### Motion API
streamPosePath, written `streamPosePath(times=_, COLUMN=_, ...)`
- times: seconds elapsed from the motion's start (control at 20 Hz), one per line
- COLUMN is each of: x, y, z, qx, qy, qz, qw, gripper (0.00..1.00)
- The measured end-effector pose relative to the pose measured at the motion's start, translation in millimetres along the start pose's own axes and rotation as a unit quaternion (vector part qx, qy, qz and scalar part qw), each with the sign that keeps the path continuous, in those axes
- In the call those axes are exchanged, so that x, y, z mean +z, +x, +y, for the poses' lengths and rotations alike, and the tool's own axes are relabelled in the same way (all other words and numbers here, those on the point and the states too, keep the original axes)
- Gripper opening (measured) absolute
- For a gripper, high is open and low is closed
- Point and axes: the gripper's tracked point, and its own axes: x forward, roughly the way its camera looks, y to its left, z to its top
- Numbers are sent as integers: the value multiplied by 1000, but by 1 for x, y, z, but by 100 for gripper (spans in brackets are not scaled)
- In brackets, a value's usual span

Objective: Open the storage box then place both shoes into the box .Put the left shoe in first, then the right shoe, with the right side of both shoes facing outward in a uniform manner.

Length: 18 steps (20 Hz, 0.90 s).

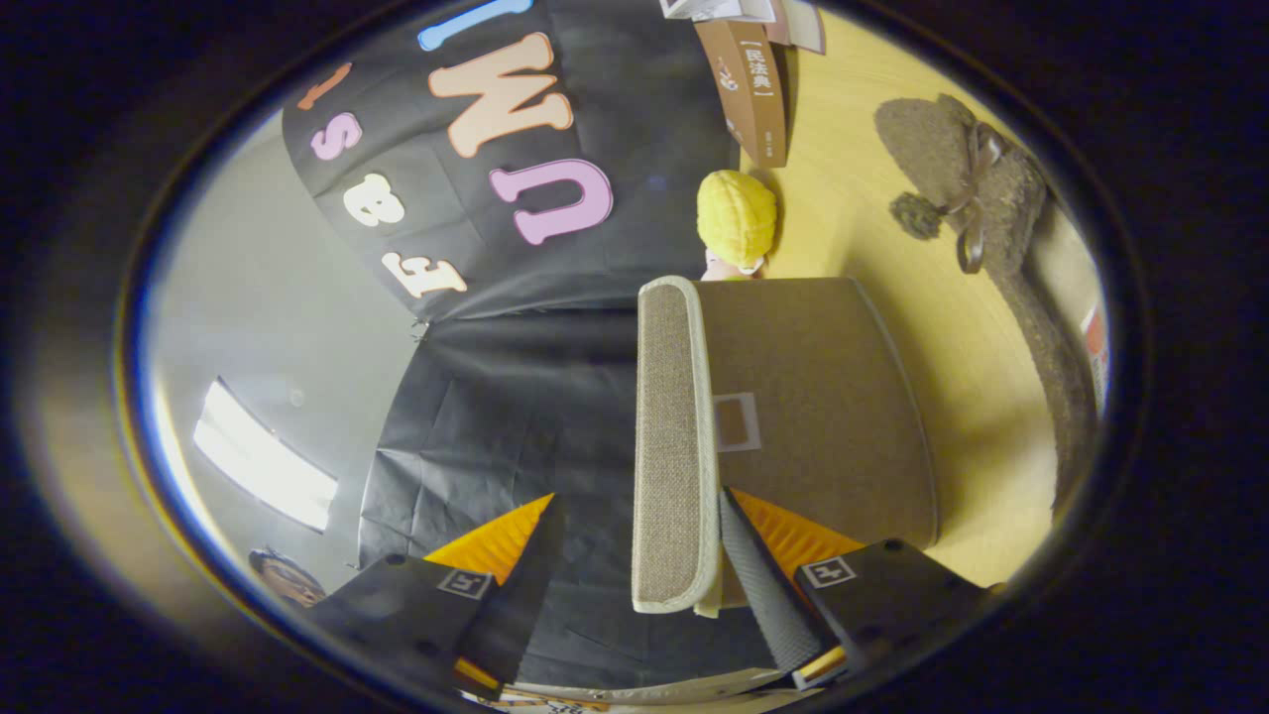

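In the gripper view, rolled onto its side, the tongs (625,575) stand spread with the lid (674,446) of the storage box (833,436) between their fingers. One finger lies close against the lid's inner side; the other is well apart from it on the outer side, so nothing is pinched yet. The lid's fabric edge, trimmed with pale piping, runs straight away from the fingers. Beyond it lies the box's broad fabric face with a small label window (737,421).

The box sits on a yellow wooden worktop (892,248). A brown fuzzy shoe (1001,198) with a ribbon bow and pompom lies on the worktop well apart from the box. Only this one shoe can be made out. Beyond the box stands a small figure with a yellow knitted cap (736,218), and past that a brown book (753,89).

The step in hand appears to be opening the box, and no shoe seems to be inside. To do it well, the fingers should probably press together on the piped rim before any swing, keeping hold near the lid's free edge. The lid should then follow its hinge arc instead of being dragged sideways, which might shift the light fabric box. It looks wise to fold the lid fully back, so it will not drop shut when released.
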Motion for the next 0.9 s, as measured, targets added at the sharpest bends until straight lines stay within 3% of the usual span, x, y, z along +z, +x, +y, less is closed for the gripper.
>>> streamPosePath(times=0.2, x=-15, y=6, z=17, qx=3, qy=-22, qz=24, qw=999, gripper=59)
streamPosePath(times=0.3, x=-11, y=16, z=10, qx=-20, qy=-40, qz=4, qw=999, gripper=41)
streamPosePath(times=0.4, x=-9, y=14, z=14, qx=-12, qy=-32, qz=4, qw=999, gripper=22)
streamPosePath(times=0.75, x=-45, y=22, z=39, qx=15, qy=-48, qz=62, qw=997, gripper=22)
streamPosePath(times=0.85, x=-47, y=49, z=45, qx=25, qy=-63, qz=45, qw=997, gripper=11)
streamPosePath(times=0.9, x=-35, y=37, z=59, qx=39, qy=-71, qz=42, qw=996, gripper=5)
